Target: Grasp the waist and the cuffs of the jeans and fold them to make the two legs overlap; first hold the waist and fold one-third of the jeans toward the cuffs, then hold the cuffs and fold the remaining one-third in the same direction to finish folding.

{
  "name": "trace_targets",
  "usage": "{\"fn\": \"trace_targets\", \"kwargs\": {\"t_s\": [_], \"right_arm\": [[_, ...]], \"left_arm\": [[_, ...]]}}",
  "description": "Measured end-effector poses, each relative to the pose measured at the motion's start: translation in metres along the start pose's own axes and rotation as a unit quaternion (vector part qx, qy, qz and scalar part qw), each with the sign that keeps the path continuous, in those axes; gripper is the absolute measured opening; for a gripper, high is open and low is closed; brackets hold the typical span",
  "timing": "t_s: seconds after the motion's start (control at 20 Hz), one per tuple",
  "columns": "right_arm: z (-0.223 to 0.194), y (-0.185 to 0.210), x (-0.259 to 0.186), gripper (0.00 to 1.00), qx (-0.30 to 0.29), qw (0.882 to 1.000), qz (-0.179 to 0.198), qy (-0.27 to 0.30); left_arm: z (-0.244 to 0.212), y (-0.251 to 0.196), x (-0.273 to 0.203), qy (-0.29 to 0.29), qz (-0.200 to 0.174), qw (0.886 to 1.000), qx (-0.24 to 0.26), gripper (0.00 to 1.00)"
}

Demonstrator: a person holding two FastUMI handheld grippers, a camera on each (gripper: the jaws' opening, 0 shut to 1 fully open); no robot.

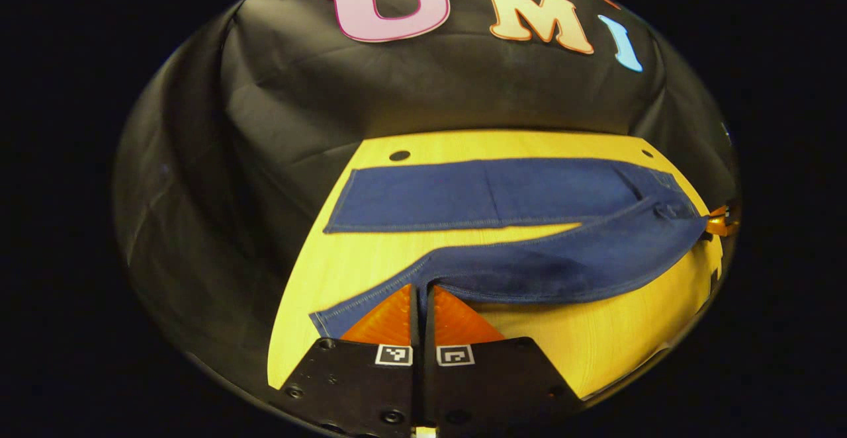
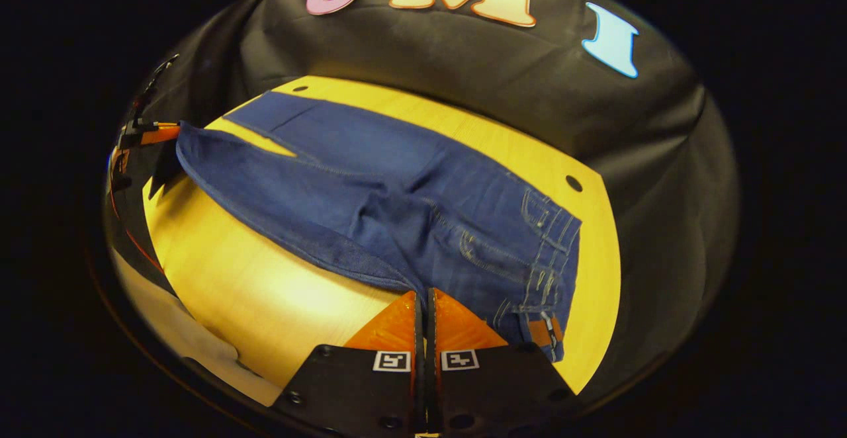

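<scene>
The jeans (image 1: pixel 529 226) are dark blue denim with pale stitching along the seams and hems, spread on the yellow worktop (image 1: pixel 595 345). In the left gripper view the far leg lies flat from 9 to 3 o'clock, while the near leg is raised off the surface, sagging in a curve between its cuff at 6 o'clock and the waist at 3 o'clock. In the right gripper view the waist (image 2: pixel 549 272), with belt loops, a pocket and a brown patch, sits at 5 o'clock, and both legs run toward 10 o'clock, the nearer one lifted.
</scene>
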State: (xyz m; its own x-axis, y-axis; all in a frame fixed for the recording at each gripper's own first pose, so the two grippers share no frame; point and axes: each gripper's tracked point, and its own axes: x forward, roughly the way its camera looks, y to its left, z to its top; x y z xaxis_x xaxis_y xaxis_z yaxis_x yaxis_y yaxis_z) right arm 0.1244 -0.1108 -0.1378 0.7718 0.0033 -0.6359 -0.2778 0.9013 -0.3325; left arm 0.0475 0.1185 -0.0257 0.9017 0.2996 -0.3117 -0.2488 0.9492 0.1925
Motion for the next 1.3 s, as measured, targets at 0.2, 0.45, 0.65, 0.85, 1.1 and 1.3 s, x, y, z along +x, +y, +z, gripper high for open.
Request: {"fn": "trace_targets", "kwargs": {"t_s": [0.2, 0.45, 0.65, 0.85, 1.1, 1.3], "right_arm": [[0.049, -0.020, 0.012, 0.03, 0.008, 0.999, -0.017, -0.030], [0.088, -0.043, 0.054, 0.00, 0.003, 0.999, -0.026, -0.037], [0.128, -0.066, 0.103, 0.00, 0.002, 0.998, -0.045, -0.041], [0.137, -0.077, 0.173, 0.02, -0.017, 0.998, -0.055, -0.019], [0.128, -0.079, 0.237, 0.00, -0.002, 0.999, -0.054, 0.001], [0.119, -0.076, 0.249, 0.00, 0.012, 0.999, -0.043, 0.010]], "left_arm": [[0.052, 0.000, 0.033, -0.014, 0.005, 0.999, 0.041, 0.00], [0.094, -0.003, 0.095, -0.003, 0.009, 0.995, 0.103, 0.00], [0.122, -0.008, 0.161, 0.008, 0.017, 0.990, 0.138, 0.00], [0.123, -0.014, 0.226, 0.039, 0.018, 0.985, 0.170, 0.00], [0.120, -0.027, 0.265, 0.062, 0.025, 0.966, 0.248, 0.00], [0.114, -0.032, 0.259, 0.063, 0.027, 0.963, 0.261, 0.00]]}}
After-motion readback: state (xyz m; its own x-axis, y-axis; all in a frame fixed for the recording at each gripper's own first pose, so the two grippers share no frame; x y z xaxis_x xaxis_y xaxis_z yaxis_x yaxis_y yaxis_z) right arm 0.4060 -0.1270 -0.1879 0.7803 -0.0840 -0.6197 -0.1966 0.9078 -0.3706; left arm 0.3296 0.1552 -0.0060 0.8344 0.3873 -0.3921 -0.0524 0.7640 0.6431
